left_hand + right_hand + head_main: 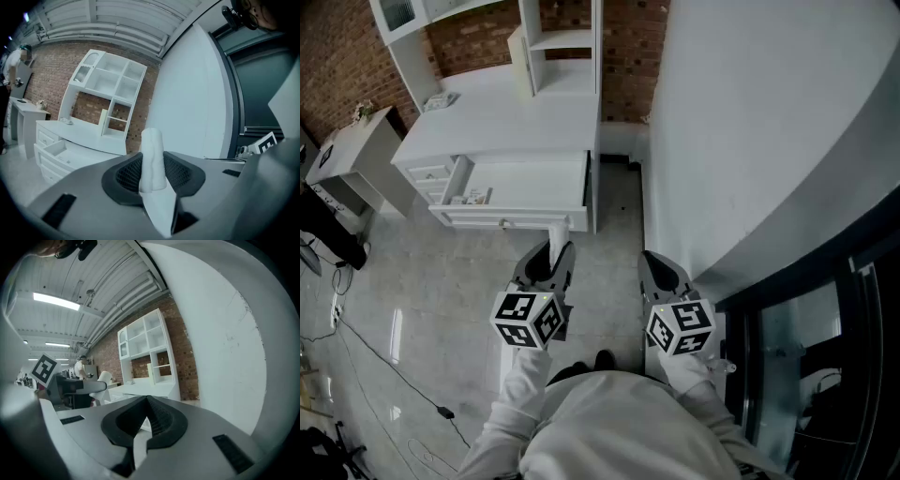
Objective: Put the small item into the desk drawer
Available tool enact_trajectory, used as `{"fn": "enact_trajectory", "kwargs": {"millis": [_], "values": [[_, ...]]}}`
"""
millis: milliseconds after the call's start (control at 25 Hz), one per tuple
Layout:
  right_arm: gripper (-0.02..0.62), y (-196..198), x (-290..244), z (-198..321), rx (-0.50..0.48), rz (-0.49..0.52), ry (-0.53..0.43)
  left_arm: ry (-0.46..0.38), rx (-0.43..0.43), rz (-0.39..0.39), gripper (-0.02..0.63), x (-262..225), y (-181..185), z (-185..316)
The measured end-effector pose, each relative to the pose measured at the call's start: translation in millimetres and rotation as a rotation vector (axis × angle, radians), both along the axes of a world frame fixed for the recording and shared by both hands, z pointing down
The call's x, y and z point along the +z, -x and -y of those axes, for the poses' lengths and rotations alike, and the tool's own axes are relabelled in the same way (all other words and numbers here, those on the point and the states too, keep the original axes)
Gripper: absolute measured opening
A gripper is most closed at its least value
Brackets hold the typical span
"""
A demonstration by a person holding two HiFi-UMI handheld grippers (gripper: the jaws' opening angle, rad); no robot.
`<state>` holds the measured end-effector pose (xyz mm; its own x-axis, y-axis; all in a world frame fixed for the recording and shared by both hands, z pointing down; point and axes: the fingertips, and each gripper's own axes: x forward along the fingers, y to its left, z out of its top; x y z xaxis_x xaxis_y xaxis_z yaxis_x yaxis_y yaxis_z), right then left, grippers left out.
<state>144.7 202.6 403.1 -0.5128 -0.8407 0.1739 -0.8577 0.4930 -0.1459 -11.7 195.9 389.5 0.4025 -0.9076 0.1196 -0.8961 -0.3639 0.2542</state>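
Note:
A small white rolled item stands upright between the dark pads of my left gripper, which is shut on it. In the head view the item sticks out past the left gripper, above the floor just in front of the desk. The white desk has its wide drawer pulled open, with a few small things in its left end. My right gripper hangs beside the left one with its jaws together and nothing in them. The open drawer also shows far left in the left gripper view.
A white shelf hutch stands on the desk against a brick wall. A big white curved wall fills the right. A small white side table and floor cables lie left. A person stands far off.

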Motion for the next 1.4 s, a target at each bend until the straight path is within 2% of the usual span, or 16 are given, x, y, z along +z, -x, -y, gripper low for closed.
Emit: {"fn": "enact_trajectory", "kwargs": {"millis": [360,800,1080,1400], "values": [[0.028,5,0,-8,-0.048,-0.021,-0.009,0.015,0.007,0.025,0.141,1,-7,-3],[0.028,4,-7,8,-0.051,0.040,-0.019,0.022,-0.032,0.022,0.141,-4,0,21],[0.028,15,-8,56,-0.029,0.059,-0.015,0.034,-0.037,0.017,0.141,0,16,72],[0.028,31,-11,145,0.010,0.068,-0.014,0.040,-0.035,0.010,0.141,2,44,160]]}}
